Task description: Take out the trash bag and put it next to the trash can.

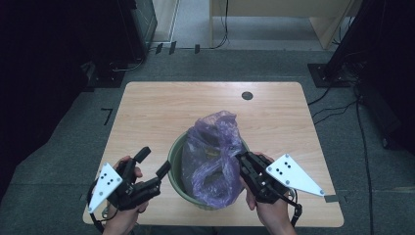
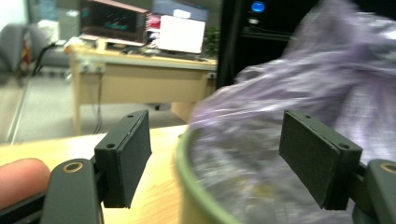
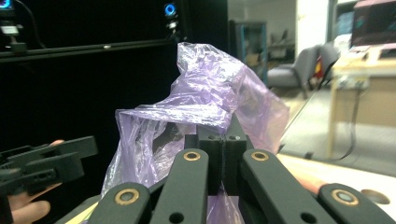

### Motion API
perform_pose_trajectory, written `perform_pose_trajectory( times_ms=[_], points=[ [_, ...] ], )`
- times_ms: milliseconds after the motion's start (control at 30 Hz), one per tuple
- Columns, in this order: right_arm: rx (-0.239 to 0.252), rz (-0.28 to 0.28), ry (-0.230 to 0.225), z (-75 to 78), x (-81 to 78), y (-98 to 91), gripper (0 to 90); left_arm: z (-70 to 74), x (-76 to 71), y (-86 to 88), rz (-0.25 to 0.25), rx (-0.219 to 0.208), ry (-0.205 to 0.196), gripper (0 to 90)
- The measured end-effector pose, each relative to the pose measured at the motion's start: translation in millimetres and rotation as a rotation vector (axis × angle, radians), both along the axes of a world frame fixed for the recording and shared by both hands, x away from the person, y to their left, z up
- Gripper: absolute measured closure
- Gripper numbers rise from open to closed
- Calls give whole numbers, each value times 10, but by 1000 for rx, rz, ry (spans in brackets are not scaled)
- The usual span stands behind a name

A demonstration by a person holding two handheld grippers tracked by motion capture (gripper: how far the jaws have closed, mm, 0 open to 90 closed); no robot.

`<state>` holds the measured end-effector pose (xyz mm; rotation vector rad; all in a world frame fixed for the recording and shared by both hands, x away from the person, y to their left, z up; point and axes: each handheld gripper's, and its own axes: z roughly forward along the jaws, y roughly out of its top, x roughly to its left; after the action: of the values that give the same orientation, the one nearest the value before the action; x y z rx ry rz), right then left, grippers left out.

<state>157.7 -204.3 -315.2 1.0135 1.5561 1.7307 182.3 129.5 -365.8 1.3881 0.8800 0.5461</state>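
A round green bin stands near the front edge of the wooden table, lined with a crumpled purple plastic bag that rises above its rim. My left gripper is just left of the bin, jaws wide open with nothing pressed between them. In the left gripper view the left gripper straddles the bin rim, the bag blurred behind. My right gripper is at the bin's right side, shut on the bag's edge. In the right gripper view, the right gripper pinches the bag film.
A dark round cable hole lies near the table's far edge. Black stands and cables sit on the carpet to the right. A light wooden desk stands behind.
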Motion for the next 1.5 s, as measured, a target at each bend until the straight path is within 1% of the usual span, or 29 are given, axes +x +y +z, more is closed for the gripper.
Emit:
perform_pose_trajectory(
  times_ms=[67,100,200,233,267,400,467,500,567,600,633,667,733,800,867,933,1000,1067,1100,1167,1200,1233,1267,1333,1400,1500],
  points=[
    [-16,-38,-41,2,-15,9,900,-61,67,88,31,-5,39,224],
    [-22,-58,-51,6,-16,11,900,-95,95,122,55,3,52,219],
    [-34,-87,-71,20,-7,11,900,-207,181,213,113,29,93,197],
    [-42,-96,-82,24,-6,13,900,-248,209,242,136,47,104,186],
    [-43,-99,-91,30,-9,18,900,-292,237,265,155,50,120,185],
    [-70,-136,-142,70,-41,43,900,-481,353,365,202,67,203,163],
    [-76,-151,-164,103,-58,44,900,-589,402,404,249,95,227,142],
    [-72,-155,-171,121,-64,41,900,-647,422,425,273,109,233,134],
    [-69,-148,-183,154,-70,35,900,-762,468,465,306,127,257,122],
    [-70,-156,-192,167,-75,36,900,-818,494,481,319,142,275,106],
    [-72,-158,-199,178,-78,33,900,-881,526,500,333,162,311,105],
    [-68,-159,-206,190,-84,33,900,-918,545,512,341,178,332,101],
    [-66,-167,-219,202,-91,31,900,-1014,594,535,360,207,388,96],
    [-55,-178,-237,210,-102,32,900,-1102,629,549,380,225,421,96],
    [-46,-194,-259,223,-116,27,900,-1179,655,556,403,252,434,96],
    [-36,-207,-279,240,-130,24,900,-1241,673,562,404,266,449,96],
    [-29,-212,-303,268,-144,17,900,-1291,689,557,415,305,470,77],
    [-25,-222,-316,294,-155,13,900,-1330,701,553,426,336,485,76],
    [-24,-226,-325,310,-158,9,900,-1347,708,552,431,344,492,76],
    [-21,-231,-334,343,-164,0,900,-1379,720,550,436,372,495,76],
    [-19,-235,-337,355,-166,-3,900,-1406,732,548,436,396,503,76],
    [-16,-242,-345,374,-170,-11,900,-1427,742,550,430,411,515,76],
    [-13,-248,-351,390,-173,-20,900,-1447,752,549,424,419,526,75],
    [-7,-259,-362,423,-177,-41,900,-1487,766,536,410,426,533,0],
    [-2,-268,-370,458,-182,-66,900,-1512,770,519,411,451,537,0],
    [3,-284,-387,513,-191,-102,900,-1520,782,508,411,461,555,0]
  ],
)
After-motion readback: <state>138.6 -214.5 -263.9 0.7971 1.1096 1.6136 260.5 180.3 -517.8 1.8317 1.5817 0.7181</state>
